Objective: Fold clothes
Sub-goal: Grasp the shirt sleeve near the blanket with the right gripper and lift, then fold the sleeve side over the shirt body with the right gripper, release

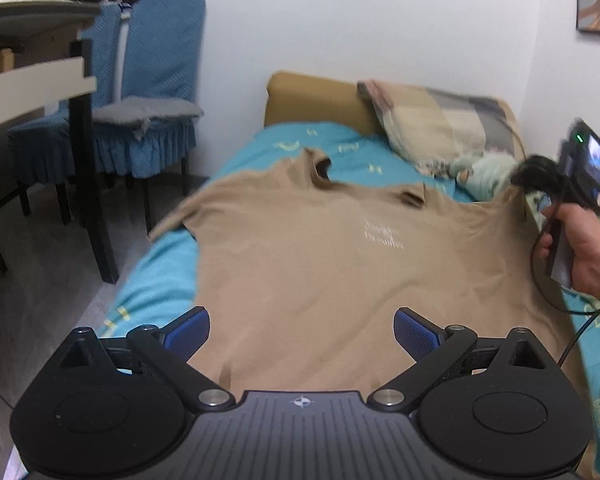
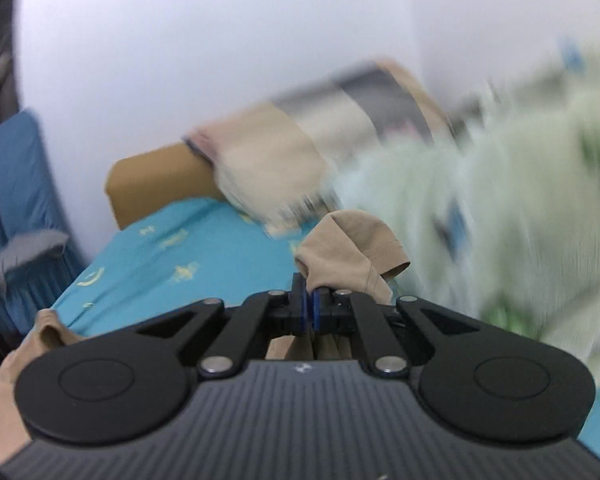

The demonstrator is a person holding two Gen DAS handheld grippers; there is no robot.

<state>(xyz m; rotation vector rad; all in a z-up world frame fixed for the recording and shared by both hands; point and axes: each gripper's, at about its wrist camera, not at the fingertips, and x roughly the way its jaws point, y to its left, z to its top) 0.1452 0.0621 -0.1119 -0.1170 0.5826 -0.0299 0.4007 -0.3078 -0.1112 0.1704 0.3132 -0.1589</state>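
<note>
Spread wide, the jaws of the left gripper [image 1: 302,334] hover over the lower part of the shirt [image 1: 340,272], blue pads [image 1: 190,332] apart and holding nothing. The right gripper [image 2: 310,308] has its jaws pressed together on a bunched sleeve [image 2: 352,252] of the same tan shirt, the hemmed cuff curling up above the fingertips. In the left view that gripper shows as a dark blur at the shirt's right shoulder, held by the right hand [image 1: 580,248], with a black cable [image 1: 556,296] looping below the hand. The shirt lies spread front-up on the bed [image 1: 160,276], which is covered in a turquoise sheet with pale yellow marks; its collar points toward the headboard [image 1: 312,100], its left sleeve hangs over the bed's edge, and small white lettering sits on the chest. The right shoulder is lifted off the sheet where the sleeve is pinched, while the rest lies fairly flat with light wrinkles. A patchwork pillow [image 1: 428,124] leans against the tan headboard, and a pale green plush toy [image 1: 484,168] lies just beside it near the wall. Two chairs [image 1: 148,92] with blue covers stand left of the bed, a grey cloth [image 1: 148,112] on one seat, next to a table [image 1: 32,68] with dark legs. The right view is heavily motion-blurred on its right side, so the pale green mass there cannot be made out clearly.
</note>
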